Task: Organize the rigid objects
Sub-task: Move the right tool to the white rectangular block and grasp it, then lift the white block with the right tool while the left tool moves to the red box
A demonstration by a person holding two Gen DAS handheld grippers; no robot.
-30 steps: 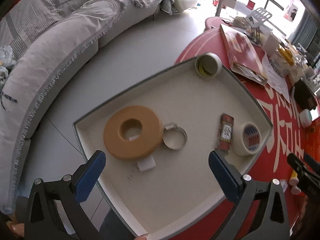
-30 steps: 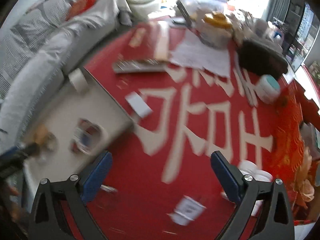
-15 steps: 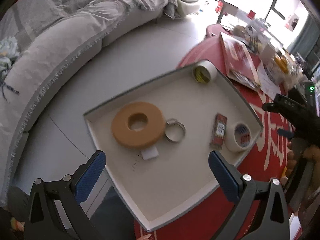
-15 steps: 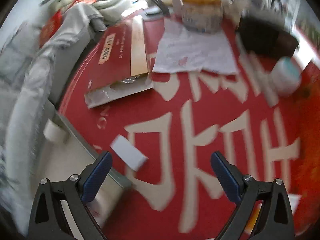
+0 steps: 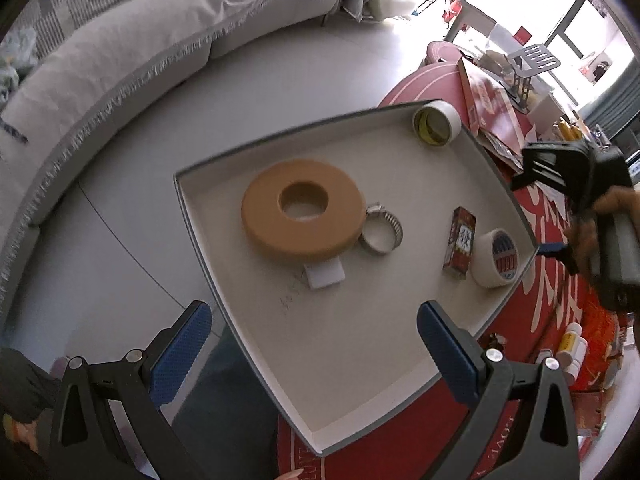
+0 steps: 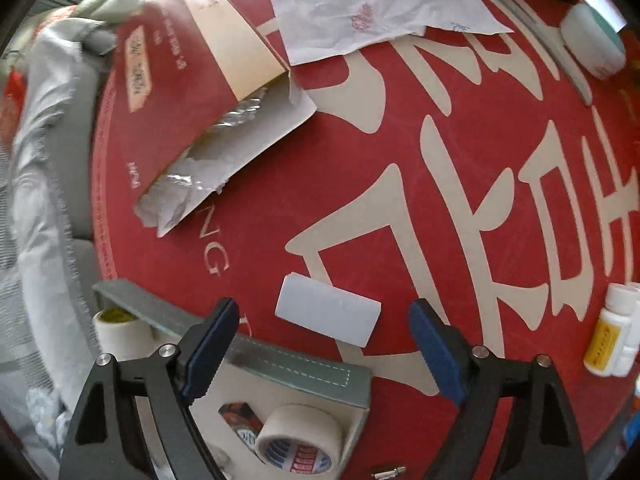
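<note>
Both sets of jaws hold nothing: right gripper [image 6: 322,354] jaws are closing above a white card [image 6: 328,309] on the red table [image 6: 400,208]; left gripper [image 5: 314,334] jaws stand open over the tray [image 5: 360,344]. Brown tape roll [image 5: 303,210] lies at 11 o'clock.

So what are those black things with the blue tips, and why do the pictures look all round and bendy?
They are tongs that a person holds, one pair in each hand. A small wide-angle camera sits on each pair, which bends the picture.

The left camera looks down over the left tongs, open and empty, at a white tray. In it lie a big tan ring, a metal hose clamp, a small red box and two tape rolls.

The right camera looks down at the red table. The right tongs are closing with a flat white card on the table below them, not yet gripped. White pill bottles stand nearby.
</note>
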